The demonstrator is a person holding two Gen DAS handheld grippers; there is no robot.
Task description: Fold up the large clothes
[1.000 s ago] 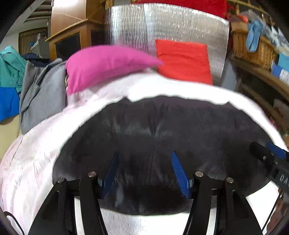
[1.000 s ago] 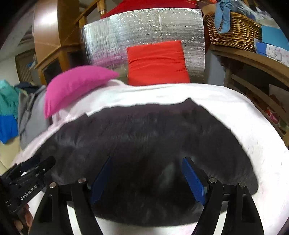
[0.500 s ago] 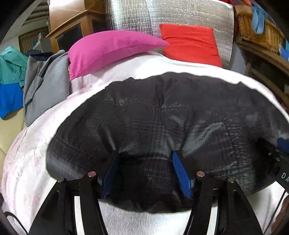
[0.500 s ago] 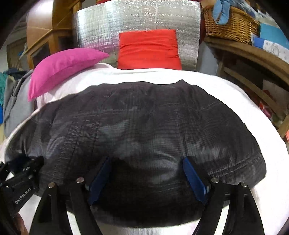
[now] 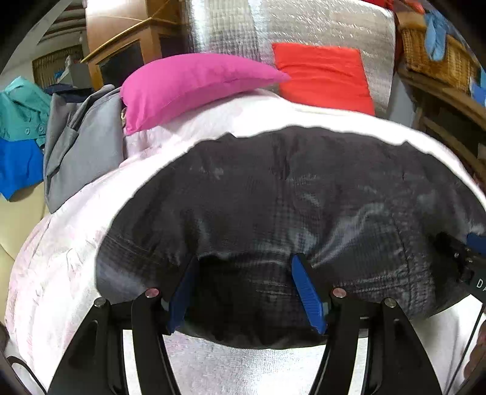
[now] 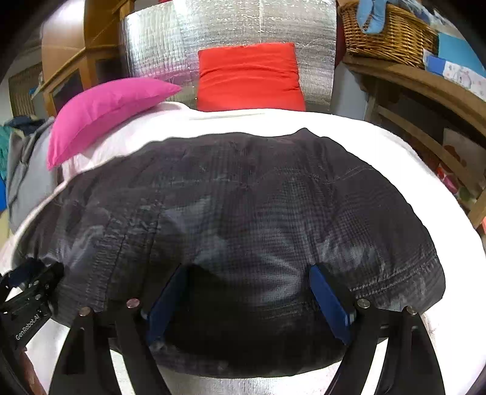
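Dark garment drawn nearer, left claw and right claw wide apart, holding nothing

Right gripper spread wide over dark garment; pink pillow beyond.

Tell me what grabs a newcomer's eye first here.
The dark garment fills the middle, spread over a white bed, with both open claws, left and right, at its near edge. Behind it, a pink pillow lies to the left and a red cushion leans on silver foil.
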